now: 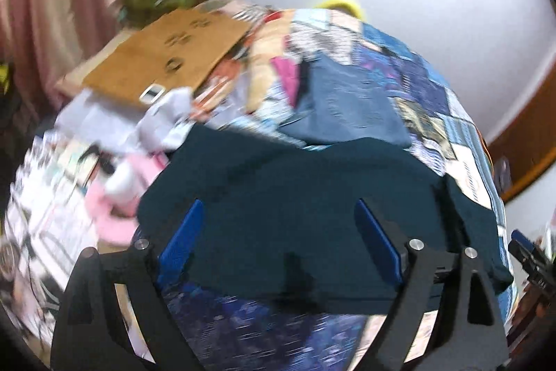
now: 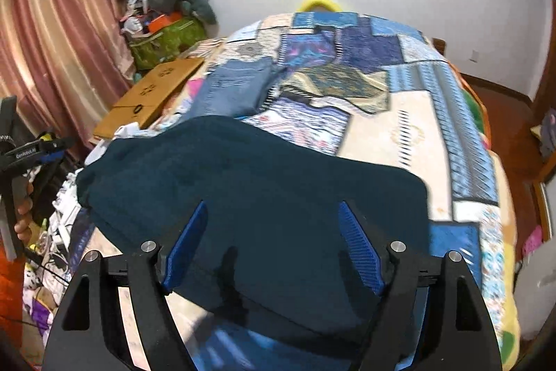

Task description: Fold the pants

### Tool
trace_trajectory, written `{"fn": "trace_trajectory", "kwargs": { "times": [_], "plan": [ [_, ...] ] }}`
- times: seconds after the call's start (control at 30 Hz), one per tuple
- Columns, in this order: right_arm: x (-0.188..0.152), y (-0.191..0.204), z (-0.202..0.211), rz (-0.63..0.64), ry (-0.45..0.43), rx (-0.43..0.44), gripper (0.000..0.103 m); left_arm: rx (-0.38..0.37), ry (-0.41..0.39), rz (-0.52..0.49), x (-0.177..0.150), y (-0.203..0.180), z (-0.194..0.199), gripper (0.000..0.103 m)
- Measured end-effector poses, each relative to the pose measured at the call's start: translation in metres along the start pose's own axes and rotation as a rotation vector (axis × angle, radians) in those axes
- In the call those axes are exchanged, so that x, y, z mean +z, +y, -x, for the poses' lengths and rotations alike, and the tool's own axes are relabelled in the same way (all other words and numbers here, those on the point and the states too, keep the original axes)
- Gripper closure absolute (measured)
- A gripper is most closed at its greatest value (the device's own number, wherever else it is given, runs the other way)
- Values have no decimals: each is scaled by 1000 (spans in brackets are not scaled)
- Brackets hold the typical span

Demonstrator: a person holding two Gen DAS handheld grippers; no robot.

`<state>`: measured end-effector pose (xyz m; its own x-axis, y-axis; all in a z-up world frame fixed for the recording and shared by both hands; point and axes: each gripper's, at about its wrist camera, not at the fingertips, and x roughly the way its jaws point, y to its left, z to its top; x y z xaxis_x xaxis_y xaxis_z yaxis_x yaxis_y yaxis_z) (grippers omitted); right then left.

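Observation:
Dark teal pants point(image 1: 295, 197) lie folded across the near part of the patchwork bed cover point(image 1: 434, 99); they also show in the right wrist view point(image 2: 260, 193). My left gripper point(image 1: 278, 214) is open and empty, hovering over the pants' near edge; this view is motion-blurred. My right gripper point(image 2: 272, 218) is open and empty above the same pants. The left gripper point(image 2: 38, 148) shows at the far left of the right wrist view, held by a hand. The right gripper's tip point(image 1: 528, 252) shows at the right edge of the left wrist view.
Folded blue jeans point(image 2: 236, 86) lie farther up the bed cover point(image 2: 399, 124). A brown cardboard box point(image 2: 149, 93) sits at the bed's left edge, with white and pink clothes point(image 1: 118, 193) near it. A green bag point(image 2: 166, 40) and pink curtain point(image 2: 59, 40) stand at the left.

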<state>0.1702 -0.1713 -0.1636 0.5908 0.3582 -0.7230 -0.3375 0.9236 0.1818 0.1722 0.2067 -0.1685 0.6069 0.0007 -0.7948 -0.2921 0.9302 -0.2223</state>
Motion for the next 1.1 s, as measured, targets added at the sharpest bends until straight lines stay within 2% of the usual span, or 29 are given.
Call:
{"fn": "trace_trajectory", "kwargs": {
  "times": [0.13,0.27,0.33,0.6,0.73,0.83,0.9,0.97,1.0,1.1],
  "plan": [
    [-1,17,-24,28,14,-4,28,4,54,115,-11,41,-12,14],
    [-7,23,-46,33,87,5,28,-28,126,223,-28,76,-27,14],
    [-14,25,-55,33,121,1,28,-64,165,266,-36,86,-34,14],
    [-16,28,-53,29,133,-11,25,-240,310,365,-59,99,-70,14],
    [-17,29,-53,21,133,-7,24,-331,322,431,-62,104,-83,14],
    [-18,29,-54,15,130,-1,24,-435,341,482,-58,108,-100,14],
    [-18,28,-54,13,129,3,23,-457,341,484,-53,110,-110,14],
    [-18,28,-54,11,127,5,23,-443,336,476,-47,110,-118,18],
    [-18,28,-54,11,125,5,23,-418,330,463,-45,109,-121,26],
    [-18,29,-54,8,123,7,23,-297,317,402,-36,102,-126,59]
  ]
}}
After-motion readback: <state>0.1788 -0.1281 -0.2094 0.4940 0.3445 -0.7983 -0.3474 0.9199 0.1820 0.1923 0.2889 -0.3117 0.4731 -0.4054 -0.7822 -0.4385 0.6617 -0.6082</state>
